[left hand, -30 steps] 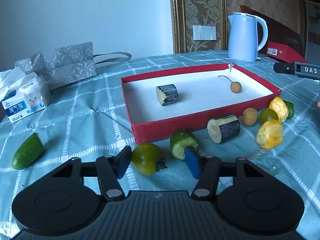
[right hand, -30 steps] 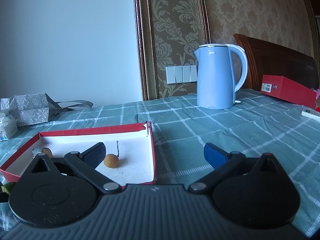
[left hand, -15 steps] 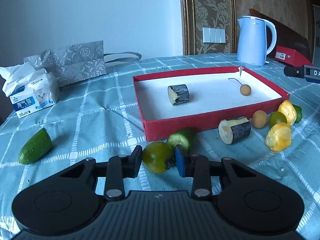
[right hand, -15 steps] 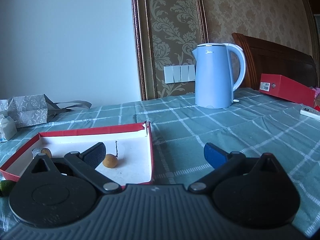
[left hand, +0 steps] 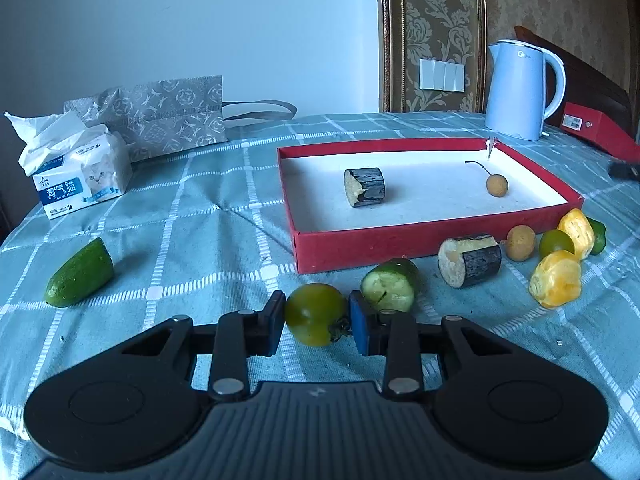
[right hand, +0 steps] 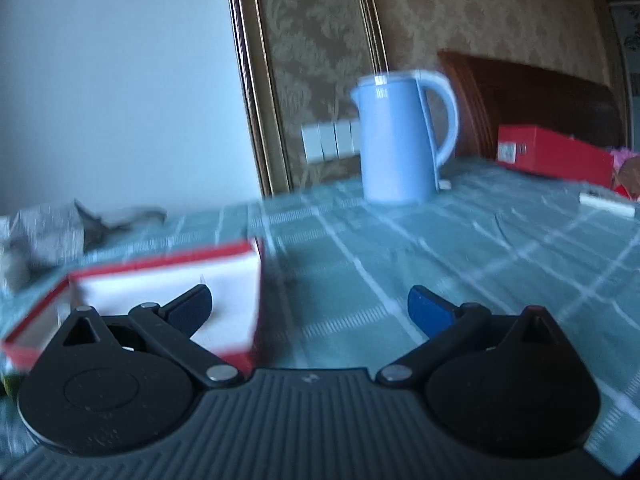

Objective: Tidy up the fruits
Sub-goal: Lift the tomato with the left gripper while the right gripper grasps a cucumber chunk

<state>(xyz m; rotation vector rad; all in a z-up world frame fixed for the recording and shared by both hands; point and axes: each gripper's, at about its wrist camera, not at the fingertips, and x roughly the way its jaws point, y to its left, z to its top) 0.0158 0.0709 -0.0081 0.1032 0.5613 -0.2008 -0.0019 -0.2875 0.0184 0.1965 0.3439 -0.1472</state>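
The left claw [left hand: 317,316] is clamped on the green tomato [left hand: 316,314], low over the bench, ready to carry it to the red tray [left hand: 400,240] just ahead. The right claw [right hand: 310,306] gapes wide and empty beside the tray's corner, keeping clear.

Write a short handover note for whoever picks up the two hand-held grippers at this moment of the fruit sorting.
Left hand-held gripper: shut on the green tomato, low over the tablecloth.
Right hand-held gripper: open, empty, beside the red tray; its view is blurred.
Done: one eggplant piece and one small brown fruit lie in the red tray.
Left: on the cloth in front of the tray, a cucumber chunk, second eggplant piece, brown fruit, small green tomato, two yellow pieces; a cucumber end far left.
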